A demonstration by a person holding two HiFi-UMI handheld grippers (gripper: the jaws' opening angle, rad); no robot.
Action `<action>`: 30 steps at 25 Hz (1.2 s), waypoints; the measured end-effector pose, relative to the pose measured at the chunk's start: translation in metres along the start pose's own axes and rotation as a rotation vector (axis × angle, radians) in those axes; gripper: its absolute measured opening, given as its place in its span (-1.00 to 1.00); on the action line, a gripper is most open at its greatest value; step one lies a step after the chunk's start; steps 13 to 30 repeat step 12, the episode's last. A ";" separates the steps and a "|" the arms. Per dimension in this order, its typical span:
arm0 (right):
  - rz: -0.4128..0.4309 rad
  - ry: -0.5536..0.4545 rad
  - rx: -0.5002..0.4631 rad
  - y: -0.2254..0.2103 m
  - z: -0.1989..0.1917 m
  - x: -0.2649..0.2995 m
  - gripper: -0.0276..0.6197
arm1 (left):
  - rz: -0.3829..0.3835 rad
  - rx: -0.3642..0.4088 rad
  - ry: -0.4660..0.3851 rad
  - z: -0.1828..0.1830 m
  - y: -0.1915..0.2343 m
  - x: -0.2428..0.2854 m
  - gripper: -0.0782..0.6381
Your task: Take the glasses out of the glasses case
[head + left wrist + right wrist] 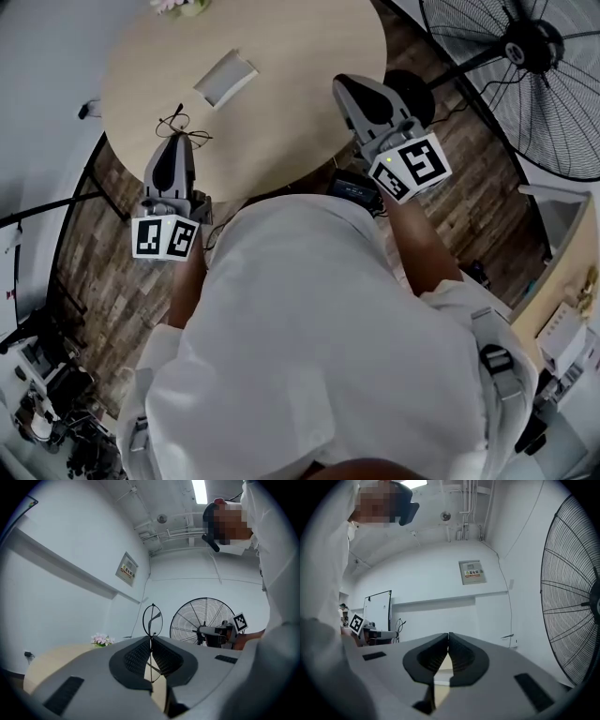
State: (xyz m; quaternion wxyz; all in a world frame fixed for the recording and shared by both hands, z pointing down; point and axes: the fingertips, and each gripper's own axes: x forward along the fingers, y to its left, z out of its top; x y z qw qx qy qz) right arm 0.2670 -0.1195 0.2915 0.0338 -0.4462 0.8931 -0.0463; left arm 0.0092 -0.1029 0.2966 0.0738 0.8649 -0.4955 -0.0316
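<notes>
head view: the glasses [178, 125] are out of the glasses case [225, 78], which lies by itself further in on the round table [300, 56], well apart from them. the thin wire frame sticks out from the tips of the left tongs [177, 142], near the table's near edge. the right tongs [345, 86] hang over the table's other side with nothing on them.

left gripper view: the tongs are pinched on a thin wire of the frame, and one round rim stands up above the tips, in front of the big fan [202, 620]. i can't tell exactly which part of the frame is caught. there is a small bunch of flowers [101, 640] at the far side of the table.

right gripper view: the tongs are pressed together, with nothing between them.

these look very light, springy and easy to bend, and the lenses would scratch or smudge. i'd say hold them at the bridge or a temple arm, squeeze gently, and put them down without twisting.
</notes>
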 end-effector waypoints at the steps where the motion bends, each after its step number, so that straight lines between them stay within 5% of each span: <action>1: 0.001 0.000 0.002 0.003 0.000 0.002 -0.84 | -0.003 -0.003 0.000 0.001 0.002 -0.001 -0.70; 30: -0.011 0.019 0.007 0.006 -0.007 0.003 -0.84 | -0.036 -0.031 0.017 -0.006 0.007 0.004 -0.70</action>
